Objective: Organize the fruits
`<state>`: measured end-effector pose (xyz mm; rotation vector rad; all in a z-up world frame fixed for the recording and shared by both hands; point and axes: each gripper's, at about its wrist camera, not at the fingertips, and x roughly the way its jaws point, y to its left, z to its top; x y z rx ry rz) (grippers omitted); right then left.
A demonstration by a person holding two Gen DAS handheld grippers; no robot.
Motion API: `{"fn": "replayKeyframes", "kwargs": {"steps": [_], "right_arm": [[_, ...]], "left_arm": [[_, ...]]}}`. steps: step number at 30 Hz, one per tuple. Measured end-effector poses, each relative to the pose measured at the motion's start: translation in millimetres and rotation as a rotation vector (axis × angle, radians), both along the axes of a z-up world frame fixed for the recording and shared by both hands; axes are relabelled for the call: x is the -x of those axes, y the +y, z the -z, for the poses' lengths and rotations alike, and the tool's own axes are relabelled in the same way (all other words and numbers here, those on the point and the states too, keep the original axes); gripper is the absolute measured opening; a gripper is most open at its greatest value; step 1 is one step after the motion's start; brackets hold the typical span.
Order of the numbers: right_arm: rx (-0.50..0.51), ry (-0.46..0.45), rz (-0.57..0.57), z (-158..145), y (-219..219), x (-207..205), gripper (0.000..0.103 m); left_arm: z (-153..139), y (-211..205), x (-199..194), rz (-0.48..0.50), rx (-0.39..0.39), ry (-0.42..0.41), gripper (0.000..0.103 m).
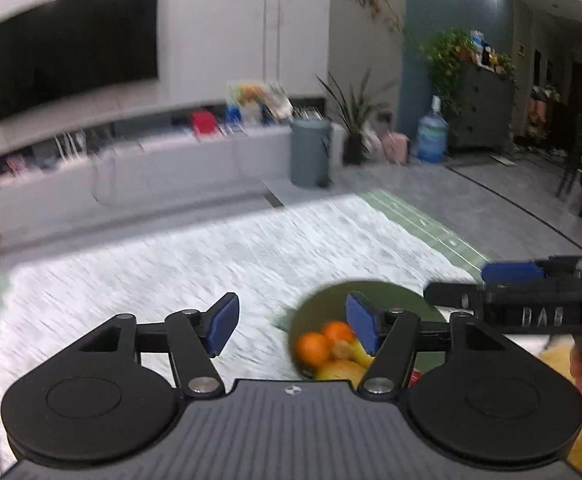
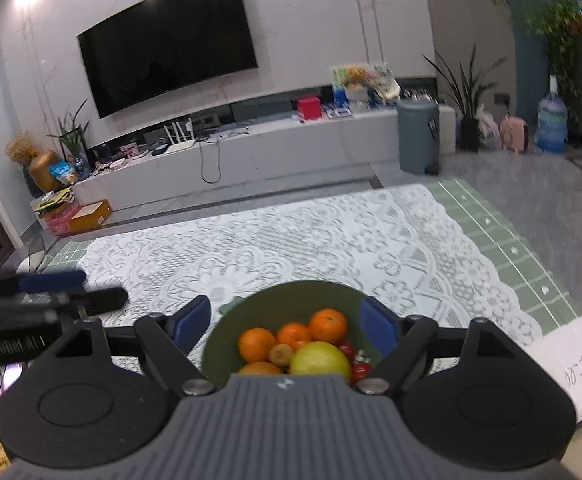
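A green bowl point(image 2: 291, 294) sits on a white lace tablecloth point(image 2: 291, 236) and holds several oranges point(image 2: 328, 326), a yellow-green fruit point(image 2: 319, 358) and small red fruits point(image 2: 359, 370). My right gripper point(image 2: 287, 324) is open and empty, its blue pads on either side of the bowl, above it. My left gripper point(image 1: 291, 326) is open and empty, to the left of the bowl point(image 1: 371, 292); the oranges point(image 1: 313, 346) show beside its right pad. The right gripper's body point(image 1: 531, 300) shows at the right of the left wrist view.
The table has a green checked cloth point(image 2: 511, 248) under the lace. A white paper note point(image 2: 575, 368) lies at the right edge. Beyond are a TV point(image 2: 167, 40), a low cabinet point(image 2: 251, 152), a grey bin point(image 2: 418, 136) and a water bottle point(image 2: 551, 120).
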<state>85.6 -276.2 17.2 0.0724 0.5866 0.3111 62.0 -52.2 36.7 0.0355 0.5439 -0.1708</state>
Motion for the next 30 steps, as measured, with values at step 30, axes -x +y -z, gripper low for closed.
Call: {"fn": "replayKeyframes", "kwargs": {"steps": [30], "right_arm": [[0.175,0.102,0.086,41.7,69.5,40.8,0.099]], "left_arm": [[44.2,47.2,27.2,-0.141,-0.064,0.108,0.074]]}}
